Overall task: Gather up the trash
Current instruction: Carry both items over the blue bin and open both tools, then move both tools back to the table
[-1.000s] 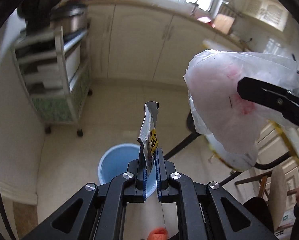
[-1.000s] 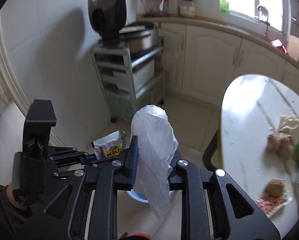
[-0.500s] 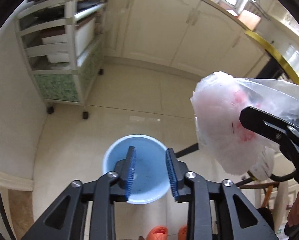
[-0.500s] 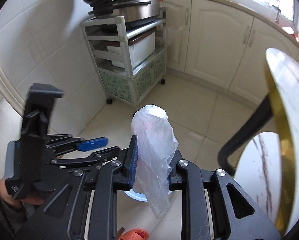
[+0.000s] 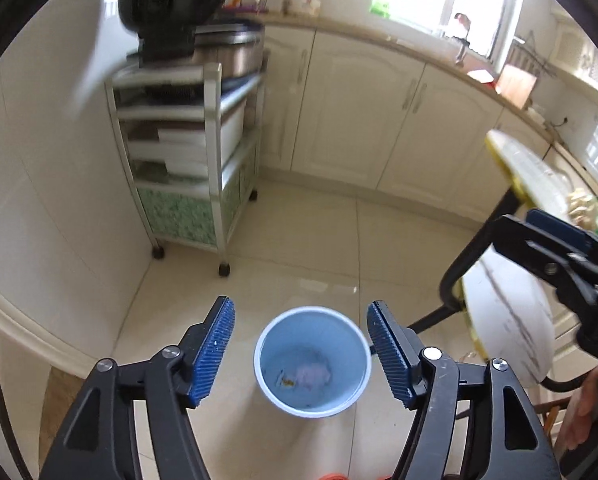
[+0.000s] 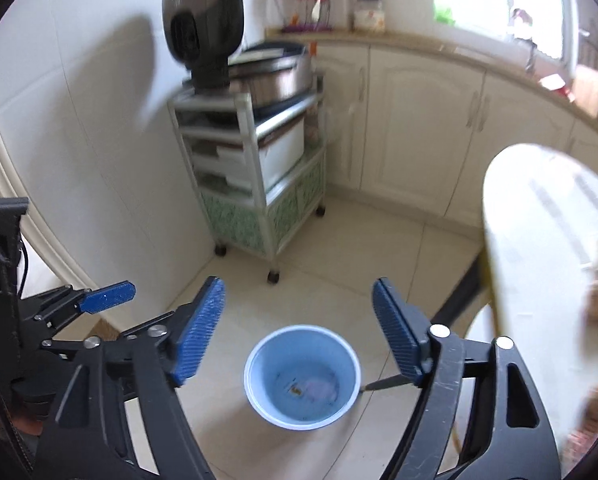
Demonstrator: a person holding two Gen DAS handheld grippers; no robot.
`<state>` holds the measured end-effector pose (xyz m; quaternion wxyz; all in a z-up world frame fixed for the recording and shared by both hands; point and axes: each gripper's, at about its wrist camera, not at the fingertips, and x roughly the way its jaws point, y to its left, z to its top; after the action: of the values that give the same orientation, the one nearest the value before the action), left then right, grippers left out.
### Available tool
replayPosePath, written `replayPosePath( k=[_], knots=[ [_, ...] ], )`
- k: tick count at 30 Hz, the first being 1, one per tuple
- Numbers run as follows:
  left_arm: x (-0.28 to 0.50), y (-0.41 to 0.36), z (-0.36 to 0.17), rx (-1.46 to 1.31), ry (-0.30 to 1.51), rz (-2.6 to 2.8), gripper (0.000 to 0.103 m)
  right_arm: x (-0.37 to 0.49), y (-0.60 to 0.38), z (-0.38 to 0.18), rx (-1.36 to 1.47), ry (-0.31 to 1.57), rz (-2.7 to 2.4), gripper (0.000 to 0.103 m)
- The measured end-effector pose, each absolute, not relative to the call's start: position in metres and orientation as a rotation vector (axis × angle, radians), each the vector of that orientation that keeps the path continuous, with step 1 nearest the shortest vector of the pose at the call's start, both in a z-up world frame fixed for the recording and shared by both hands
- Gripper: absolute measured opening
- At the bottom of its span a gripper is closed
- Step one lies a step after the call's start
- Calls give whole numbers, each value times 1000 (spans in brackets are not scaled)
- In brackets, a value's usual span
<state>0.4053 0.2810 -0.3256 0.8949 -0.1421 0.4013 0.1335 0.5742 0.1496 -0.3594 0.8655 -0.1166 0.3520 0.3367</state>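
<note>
A light blue bin (image 5: 313, 362) stands on the tiled floor below both grippers; it also shows in the right wrist view (image 6: 302, 376). Inside it lie a crumpled clear plastic bag (image 5: 314, 374) and a small yellow-printed wrapper (image 5: 286, 380). My left gripper (image 5: 302, 350) is open and empty above the bin. My right gripper (image 6: 299, 330) is open and empty above the bin. The right gripper shows at the right of the left wrist view (image 5: 559, 256). The left gripper shows at the left of the right wrist view (image 6: 99, 300).
A wheeled metal cart (image 5: 191, 160) with a cooker stands by the wall at the left. White cabinets (image 5: 363, 120) run along the back. A white gold-rimmed table (image 6: 547, 264) with food scraps is at the right, its black leg (image 5: 471, 252) near the bin.
The left gripper opened and dropped the wrapper into the bin. The right gripper then opened and the plastic bag fell into the bin. Both jaws now stand wide apart.
</note>
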Motion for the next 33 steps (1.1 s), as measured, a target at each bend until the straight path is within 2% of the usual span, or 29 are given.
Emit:
replayPosePath(
  k=[3,7,9,11,14,17,22,28,29,33],
  knots=[
    [377,247,-286,-248,766,256,74,557,120,-323,-203,677,666,84],
    [362,199,-252,-219,690,161,79,540,61,-280,-145,594,585,86],
    [360,170,-240,-189,662,114,82,534,26,-264,-113,564,536,91],
    [364,145,-235,-167,649,63,89,532,-14,-253,-92,546,459,91],
    [366,107,-226,-139,640,6,89,533,-75,-245,-57,545,309,93],
    [370,76,-227,-110,651,-39,89,540,-132,-250,-8,575,138,97],
    [383,39,-230,-53,690,-74,89,569,-196,-282,101,736,28,97],
    [420,15,-229,3,742,-90,90,594,-198,-306,85,803,52,96],
    [426,15,-229,7,750,-94,90,598,-199,-311,77,825,46,92],
    [464,16,-239,3,778,-98,90,593,-222,-324,96,834,19,91]
  ],
)
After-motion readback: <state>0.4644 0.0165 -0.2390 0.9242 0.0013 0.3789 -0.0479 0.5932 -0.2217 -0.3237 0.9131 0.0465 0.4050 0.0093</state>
